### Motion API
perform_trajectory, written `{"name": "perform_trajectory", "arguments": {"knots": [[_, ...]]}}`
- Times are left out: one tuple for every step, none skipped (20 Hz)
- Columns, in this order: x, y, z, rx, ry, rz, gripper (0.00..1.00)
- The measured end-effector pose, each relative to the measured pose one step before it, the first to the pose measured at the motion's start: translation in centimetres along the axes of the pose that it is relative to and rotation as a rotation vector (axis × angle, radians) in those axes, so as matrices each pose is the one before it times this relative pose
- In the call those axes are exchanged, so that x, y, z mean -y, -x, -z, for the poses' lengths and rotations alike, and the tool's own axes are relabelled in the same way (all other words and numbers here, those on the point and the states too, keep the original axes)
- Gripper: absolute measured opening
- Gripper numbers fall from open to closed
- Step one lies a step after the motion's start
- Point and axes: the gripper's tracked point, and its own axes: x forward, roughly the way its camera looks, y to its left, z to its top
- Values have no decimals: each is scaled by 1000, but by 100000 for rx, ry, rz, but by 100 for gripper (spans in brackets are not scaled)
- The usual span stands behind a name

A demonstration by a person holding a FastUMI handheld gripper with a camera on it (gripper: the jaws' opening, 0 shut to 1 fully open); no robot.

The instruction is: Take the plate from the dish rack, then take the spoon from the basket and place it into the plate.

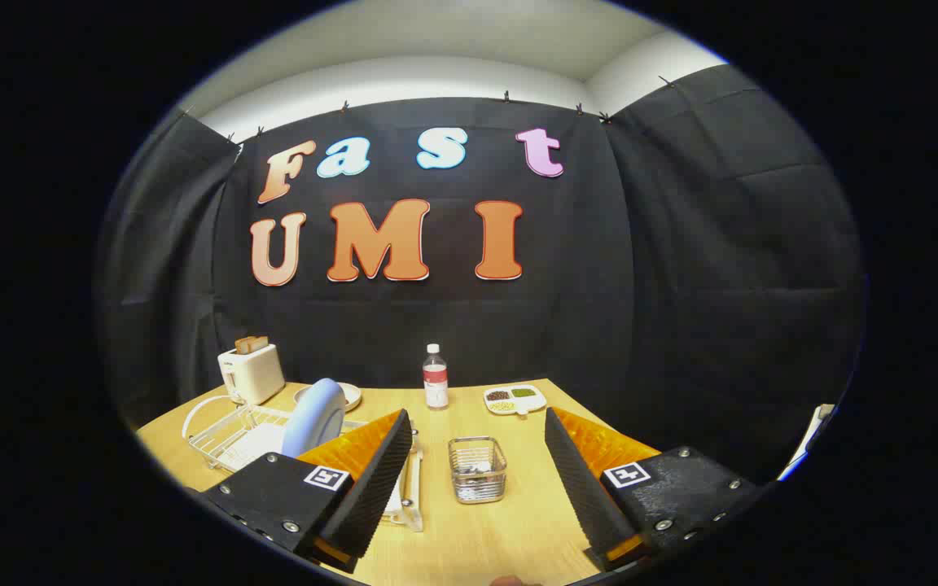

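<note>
A light blue plate (313, 416) stands on edge in a white wire dish rack (229, 433), just beyond and left of my left finger. A small wire basket (477, 469) sits on the table between my fingers, a little ahead of them, with metal cutlery lying low inside; the spoon cannot be told apart. My gripper (477, 443) hangs above the table with its fingers wide apart and nothing between them. The left finger hides the rack's near right corner.
On the wooden table (510, 529), a cream toaster (251, 371) with toast stands behind the rack. A shallow bowl (346, 396), a clear bottle (435, 378) and a divided snack dish (515, 399) line the far edge. Black cloth walls close in behind and right.
</note>
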Motion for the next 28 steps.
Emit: {"name": "perform_trajectory", "arguments": {"knots": [[-807, 391, -4, 437, -363, -898, 98], [-570, 314, -39, 175, -669, -295, 98], [-299, 44, -85, 149, -962, 45, 98], [-274, 81, 5, -95, -858, -27, 98], [-275, 55, 20, -305, 35, -275, 98], [-158, -4, 63, -251, 28, -140, 98], [-220, 102, -41, -189, 2, -345, 98], [-178, 3, 37, -334, -40, -428, 98], [-190, 89, 75, -455, -252, -283, 98], [-218, 1, 99, -281, -354, -495, 98], [-250, 75, 70, -201, -275, -511, 98], [-248, 30, 131, -366, -9, -254, 98], [-87, 11, 100, -260, 379, 64, 98], [-37, 13, -57, 223, 1120, 287, 98], [-82, -64, -54, 415, 1332, 277, 98], [-140, 17, -67, 63, 883, -38, 98], [-294, -26, -31, -136, 312, -437, 98], [-266, -56, -39, -258, 10, -266, 98], [-127, -79, -163, -50, -229, -174, 98], [-246, -83, -108, -26, -105, -153, 98], [-175, -102, -137, -116, 61, -99, 98], [-199, -124, -63, -16, 214, -133, 98], [-243, -161, -221, -10, 272, -377, 98], [-286, -315, -118, -341, 90, -316, 98], [-260, -339, -202, -488, -159, -154, 98], [-381, -392, -345, -682, -429, -633, 98], [-554, -410, -345, -609, -381, -996, 98], [-477, -456, -330, -588, 32, -775, 98]]}}
